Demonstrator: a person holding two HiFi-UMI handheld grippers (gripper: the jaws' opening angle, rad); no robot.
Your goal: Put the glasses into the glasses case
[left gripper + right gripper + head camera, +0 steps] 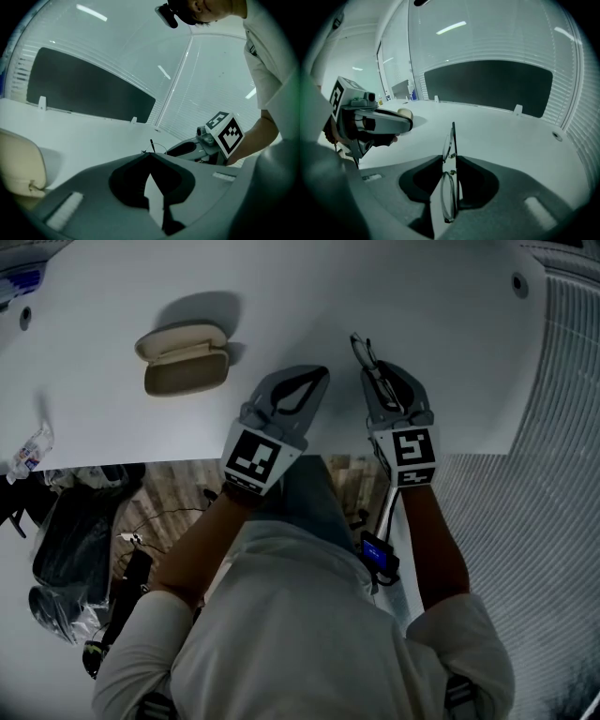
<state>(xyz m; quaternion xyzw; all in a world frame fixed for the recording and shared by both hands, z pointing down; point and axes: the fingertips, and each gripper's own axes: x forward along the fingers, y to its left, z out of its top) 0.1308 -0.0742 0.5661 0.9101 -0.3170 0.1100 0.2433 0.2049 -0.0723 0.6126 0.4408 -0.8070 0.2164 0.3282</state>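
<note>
An open beige glasses case [185, 360] lies on the white table [441, 324], to the left and a little beyond both grippers; its lid also shows at the left edge of the left gripper view [21, 164]. My right gripper [382, 371] is shut on a pair of thin-framed glasses [449, 187], held edge-on between the jaws with one lens sticking out past the tips [360, 345]. The left gripper [319, 373] hovers just left of it, shut with nothing in it [151, 155]. Both are near the table's front edge.
A small plastic bottle [28, 454] lies at the table's left edge. Dark bags [70, 540] and cables sit on the floor below the front edge. A cable hole [518, 282] is at the far right corner. A dark panel [487, 84] stands behind the table.
</note>
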